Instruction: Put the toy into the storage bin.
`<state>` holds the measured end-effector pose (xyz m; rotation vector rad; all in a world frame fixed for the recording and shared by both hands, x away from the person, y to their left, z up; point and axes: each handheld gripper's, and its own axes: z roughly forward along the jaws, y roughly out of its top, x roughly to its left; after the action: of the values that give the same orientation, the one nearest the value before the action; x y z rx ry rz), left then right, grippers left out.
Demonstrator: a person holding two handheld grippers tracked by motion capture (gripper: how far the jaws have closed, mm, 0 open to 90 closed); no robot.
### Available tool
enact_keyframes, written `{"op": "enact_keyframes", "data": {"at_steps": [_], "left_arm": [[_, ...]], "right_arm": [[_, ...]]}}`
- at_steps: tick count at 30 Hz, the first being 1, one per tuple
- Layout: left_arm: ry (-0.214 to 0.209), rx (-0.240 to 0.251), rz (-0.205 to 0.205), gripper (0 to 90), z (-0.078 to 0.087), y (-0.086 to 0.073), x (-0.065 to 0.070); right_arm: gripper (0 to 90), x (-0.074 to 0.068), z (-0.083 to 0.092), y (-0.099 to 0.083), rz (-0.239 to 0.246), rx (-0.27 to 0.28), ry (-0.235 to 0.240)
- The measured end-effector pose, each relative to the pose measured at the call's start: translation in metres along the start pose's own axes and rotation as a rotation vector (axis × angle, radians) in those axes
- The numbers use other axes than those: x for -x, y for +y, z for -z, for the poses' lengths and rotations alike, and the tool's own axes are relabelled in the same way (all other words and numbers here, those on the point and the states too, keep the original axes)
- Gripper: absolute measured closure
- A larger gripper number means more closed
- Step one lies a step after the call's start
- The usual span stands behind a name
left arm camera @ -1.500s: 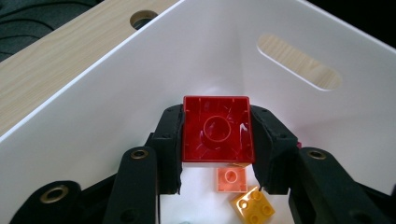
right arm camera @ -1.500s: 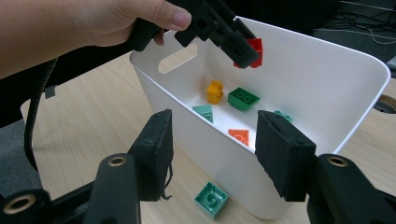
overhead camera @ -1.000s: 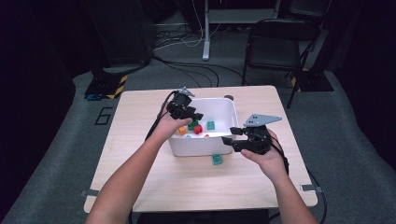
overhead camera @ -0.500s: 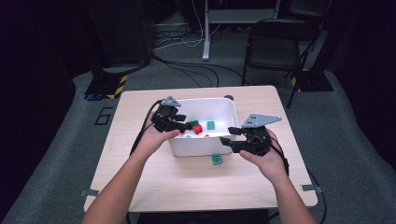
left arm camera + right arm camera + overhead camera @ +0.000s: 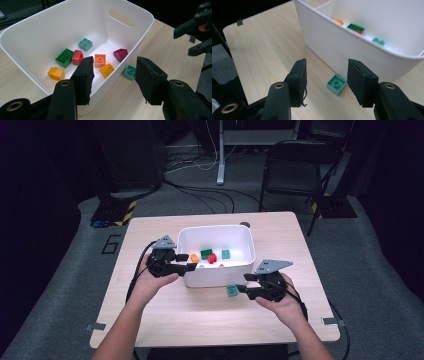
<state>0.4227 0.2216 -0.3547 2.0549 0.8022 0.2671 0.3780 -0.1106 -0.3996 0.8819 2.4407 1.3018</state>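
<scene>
While the teal brick lies on the table just beside the white bin, your right gripper has been closing its empty jaws around it, and your left gripper hovers open, empty, at the bin's rim.

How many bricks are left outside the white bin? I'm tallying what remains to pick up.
1: a teal brick lies on the table beside the bin's near wall, in front of the right tool. Others may be hidden behind the bin.
</scene>
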Motion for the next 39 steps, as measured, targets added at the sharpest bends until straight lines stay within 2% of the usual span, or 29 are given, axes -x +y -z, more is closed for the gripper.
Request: {"op": "enact_keyframes", "data": {"at_steps": [9,19,28,34,39], "left_arm": [[0.025,0.009,0.001,47.8,0.006,-0.007,-0.002],[0.029,0.026,0.004,47.8,0.012,-0.015,-0.003],[0.015,0.004,0.013,47.8,0.009,-0.020,-0.007],[0.009,0.013,0.009,47.8,0.010,-0.020,-0.006],[0.005,0.020,0.005,47.9,0.014,-0.020,-0.006]], "right_arm": [[48.4,0.004,-0.029,-0.023,-0.042,-0.034,-0.001],[47.6,0.012,-0.062,-0.046,-0.089,-0.087,-0.065],[47.5,0.015,-0.079,-0.054,-0.091,-0.111,-0.083],[46.6,0.015,-0.091,-0.058,-0.100,-0.142,-0.102],[45.1,0.015,-0.099,-0.058,-0.099,-0.157,-0.094]]}}
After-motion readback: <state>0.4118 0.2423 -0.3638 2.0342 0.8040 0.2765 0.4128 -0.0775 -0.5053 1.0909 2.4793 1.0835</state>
